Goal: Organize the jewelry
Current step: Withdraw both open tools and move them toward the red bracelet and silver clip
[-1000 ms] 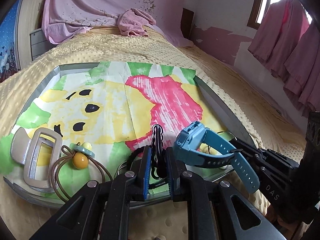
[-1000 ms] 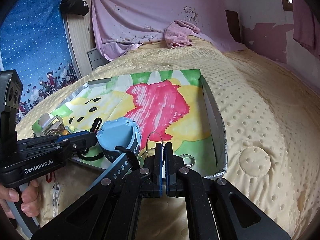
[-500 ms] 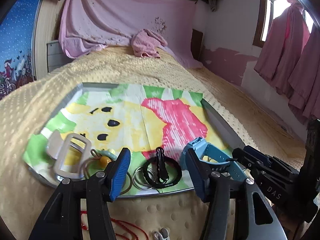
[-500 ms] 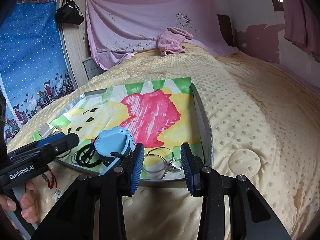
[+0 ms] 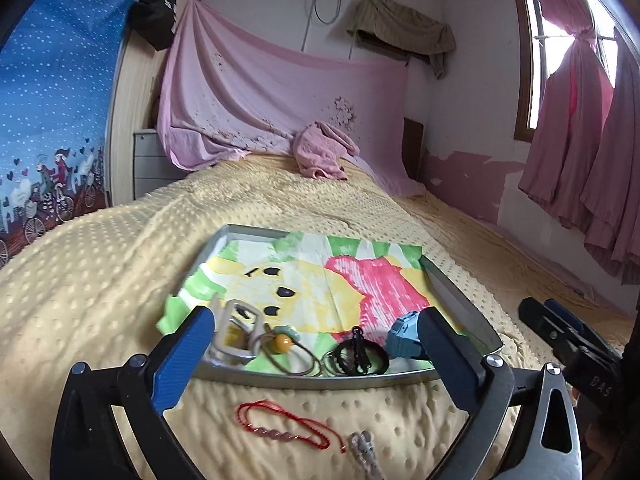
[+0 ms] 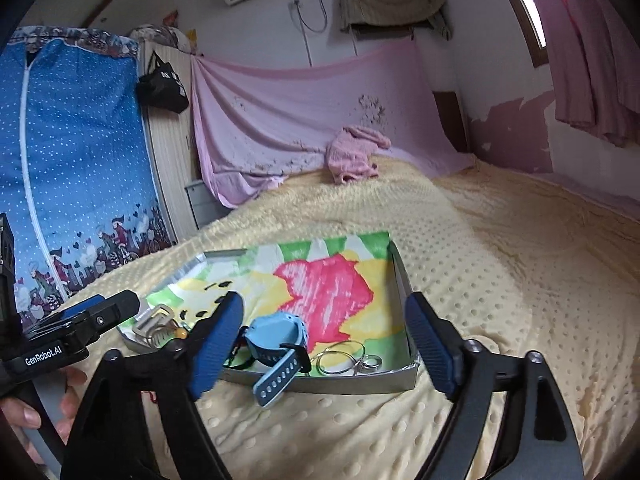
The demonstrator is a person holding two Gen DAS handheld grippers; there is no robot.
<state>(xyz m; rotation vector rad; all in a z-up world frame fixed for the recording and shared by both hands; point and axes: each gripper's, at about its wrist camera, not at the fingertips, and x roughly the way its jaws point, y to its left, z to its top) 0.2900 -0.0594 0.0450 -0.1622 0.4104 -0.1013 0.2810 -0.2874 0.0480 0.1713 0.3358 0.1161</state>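
Both grippers hang wide apart and hold nothing: the left gripper and the right gripper. On the bed sits a metal tray lined with a bright painted paper. Along its near edge: a silver buckle, a brown cord with an amber bead, a black hair tie, and a blue watch (strap drooping over the rim at 6 o'clock). A red string bracelet lies on the bed, just outside the tray.

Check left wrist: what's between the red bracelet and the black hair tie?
The tray's grey front rim, plus a strip of bare yellow blanket. The red bracelet lies outside the tray; the hair tie inside.
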